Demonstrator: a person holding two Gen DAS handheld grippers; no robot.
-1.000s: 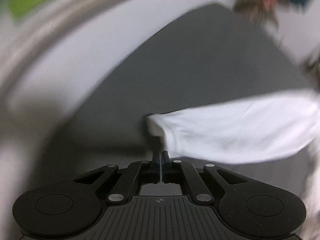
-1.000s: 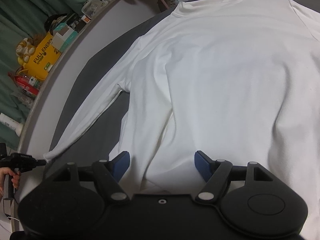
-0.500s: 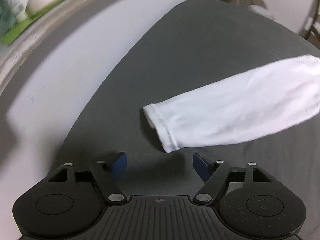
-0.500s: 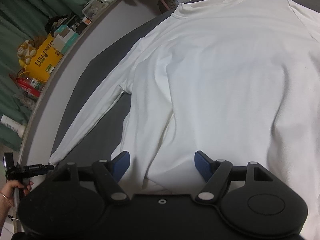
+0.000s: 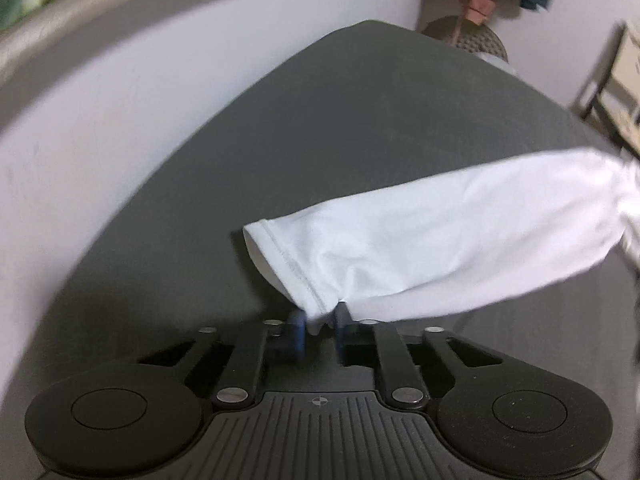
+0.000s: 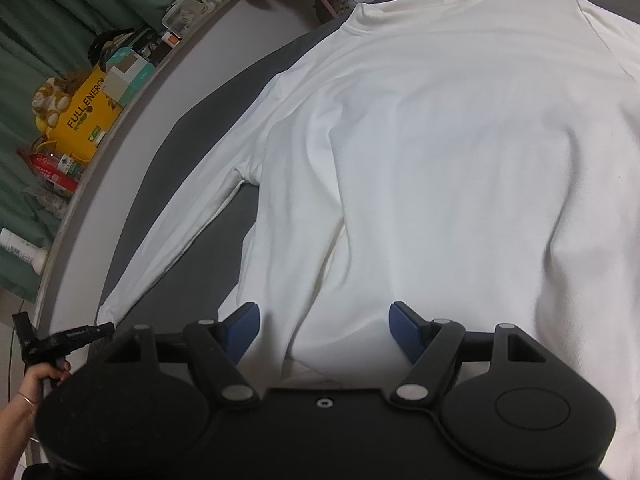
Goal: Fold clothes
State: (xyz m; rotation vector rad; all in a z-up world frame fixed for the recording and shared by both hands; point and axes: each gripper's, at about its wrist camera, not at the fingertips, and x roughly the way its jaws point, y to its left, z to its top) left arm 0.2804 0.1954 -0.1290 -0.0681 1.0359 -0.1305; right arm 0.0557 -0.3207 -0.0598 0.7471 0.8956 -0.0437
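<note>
A white long-sleeved shirt (image 6: 440, 140) lies spread flat on a dark grey mat (image 6: 188, 128). Its left sleeve (image 5: 440, 240) stretches out towards the mat's edge. My left gripper (image 5: 320, 326) has the corner of the sleeve's cuff (image 5: 292, 264) between its blue pads, and its jaws are closing on that cloth. In the right wrist view the same gripper (image 6: 106, 326) shows as a black tool at the cuff, held by a hand (image 6: 36, 380). My right gripper (image 6: 324, 324) hovers open over the shirt's lower hem, with cloth below it and nothing pinched.
The mat lies on a pale grey table (image 5: 100, 120) with a curved edge. Beyond that edge stand a yellow bag (image 6: 84, 116), boxes, packets and a white bottle (image 6: 24, 248) against a green curtain. A round woven stool (image 5: 468, 38) sits past the mat's far end.
The left gripper's jaws stood wide open just short of the cuff half a second ago; they have sunk onto it and drawn in around its corner. The right gripper has kept still.
</note>
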